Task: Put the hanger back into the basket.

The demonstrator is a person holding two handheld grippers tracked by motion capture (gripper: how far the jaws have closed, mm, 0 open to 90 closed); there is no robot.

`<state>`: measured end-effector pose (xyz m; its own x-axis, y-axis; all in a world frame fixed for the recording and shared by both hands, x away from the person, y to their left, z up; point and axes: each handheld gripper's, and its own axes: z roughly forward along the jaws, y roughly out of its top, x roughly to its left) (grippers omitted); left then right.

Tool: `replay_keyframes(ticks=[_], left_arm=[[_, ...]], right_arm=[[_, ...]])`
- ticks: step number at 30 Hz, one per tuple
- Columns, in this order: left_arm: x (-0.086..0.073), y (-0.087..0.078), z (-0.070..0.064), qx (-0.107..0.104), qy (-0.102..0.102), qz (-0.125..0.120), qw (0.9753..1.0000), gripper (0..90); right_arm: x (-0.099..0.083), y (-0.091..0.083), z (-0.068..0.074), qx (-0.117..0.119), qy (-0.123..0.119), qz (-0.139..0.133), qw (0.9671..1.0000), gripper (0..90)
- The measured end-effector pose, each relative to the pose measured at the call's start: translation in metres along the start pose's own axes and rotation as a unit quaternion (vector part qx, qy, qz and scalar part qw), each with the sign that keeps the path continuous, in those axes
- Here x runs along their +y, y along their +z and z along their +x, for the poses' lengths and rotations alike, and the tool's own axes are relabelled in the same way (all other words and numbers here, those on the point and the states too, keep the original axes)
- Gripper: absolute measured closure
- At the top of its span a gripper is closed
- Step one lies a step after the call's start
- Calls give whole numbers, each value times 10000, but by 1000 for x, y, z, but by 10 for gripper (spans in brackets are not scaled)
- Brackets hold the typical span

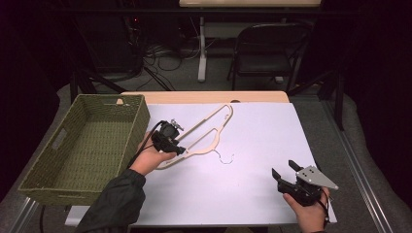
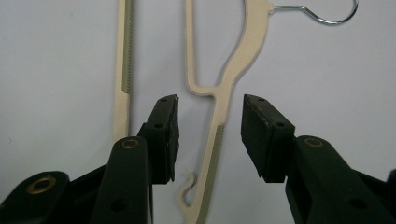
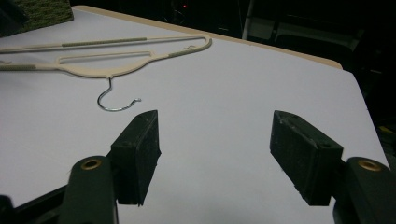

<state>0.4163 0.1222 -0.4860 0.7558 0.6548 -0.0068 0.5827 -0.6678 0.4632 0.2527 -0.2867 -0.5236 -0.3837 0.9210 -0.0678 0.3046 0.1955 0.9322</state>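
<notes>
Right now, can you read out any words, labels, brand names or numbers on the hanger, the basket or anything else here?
None: no readable text anywhere.
Hanger: plain cream plastic, no print.
Basket: woven green, no label.
Left claw and right claw: plain black, no markings.
White table sheet: blank.

High view: fixed above the near edge, faces forward and down, covers the whole worktop (image 1: 252,145). Left tongs view: close, looks straight down on the hanger (image 2: 224,88) between its own jaws. Right tongs view: low over the worktop's near right corner, faces across it. All three share the hanger and its wire hook (image 3: 114,100).
</notes>
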Motion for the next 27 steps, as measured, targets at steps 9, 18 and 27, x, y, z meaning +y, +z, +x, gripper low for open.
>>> replay_keyframes(ticks=[9,18,27], left_arm=[[3,16,1,-36,47,362,9993,580],[4,27,1,-111,19,665,9977,592],[3,33,-2,-150,172,916,9955,635]], right_arm=[[0,0,-1,1,6,-8,10000,329],[0,0,-1,11,14,-17,10000,329],[0,-1,-1,5,11,-6,10000,329]])
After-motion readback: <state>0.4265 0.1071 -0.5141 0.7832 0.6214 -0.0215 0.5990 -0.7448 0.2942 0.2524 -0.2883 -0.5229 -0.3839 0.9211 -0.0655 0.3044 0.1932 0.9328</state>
